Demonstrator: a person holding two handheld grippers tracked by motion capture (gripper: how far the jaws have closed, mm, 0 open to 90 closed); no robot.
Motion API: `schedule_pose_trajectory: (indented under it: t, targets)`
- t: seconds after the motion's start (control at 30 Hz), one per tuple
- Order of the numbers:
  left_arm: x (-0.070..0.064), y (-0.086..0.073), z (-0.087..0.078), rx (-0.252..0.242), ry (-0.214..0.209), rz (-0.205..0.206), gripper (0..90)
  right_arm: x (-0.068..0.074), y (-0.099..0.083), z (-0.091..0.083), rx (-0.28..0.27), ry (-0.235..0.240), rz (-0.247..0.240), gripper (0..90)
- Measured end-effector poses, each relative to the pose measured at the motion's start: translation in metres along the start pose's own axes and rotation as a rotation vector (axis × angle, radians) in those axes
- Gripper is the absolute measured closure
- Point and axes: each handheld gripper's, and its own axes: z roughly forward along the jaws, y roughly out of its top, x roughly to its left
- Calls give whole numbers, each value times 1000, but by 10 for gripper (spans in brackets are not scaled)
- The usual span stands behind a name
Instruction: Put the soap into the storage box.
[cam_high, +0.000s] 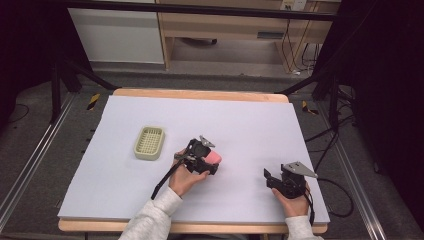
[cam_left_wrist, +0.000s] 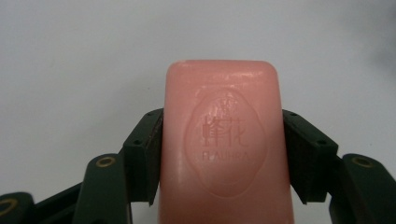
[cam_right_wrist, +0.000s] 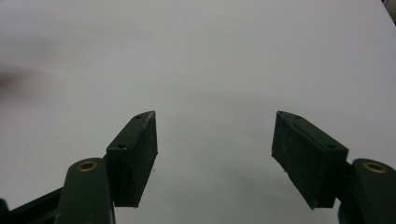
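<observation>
A pink soap bar (cam_left_wrist: 223, 140) is clamped between the jaws of the left gripper (cam_high: 212, 161), near the middle of the white tabletop (cam_high: 250, 125). The right gripper (cam_right_wrist: 215, 154) is held with its 2 jaws spread wide and nothing between them. A pale green soap dish (cam_high: 149, 143) is seen well to the left of the soap.
</observation>
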Motion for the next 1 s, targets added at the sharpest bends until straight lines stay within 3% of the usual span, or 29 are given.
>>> schedule_pose_trajectory:
  t: [0.47,1.0]
  targets:
    - [31,-10,-40,-71,28,-59,373,-1,0,0,-3,-8,1,312]
    - [66,-30,-77,-107,88,-107,373,0,0,0,-5,-7,0,327]
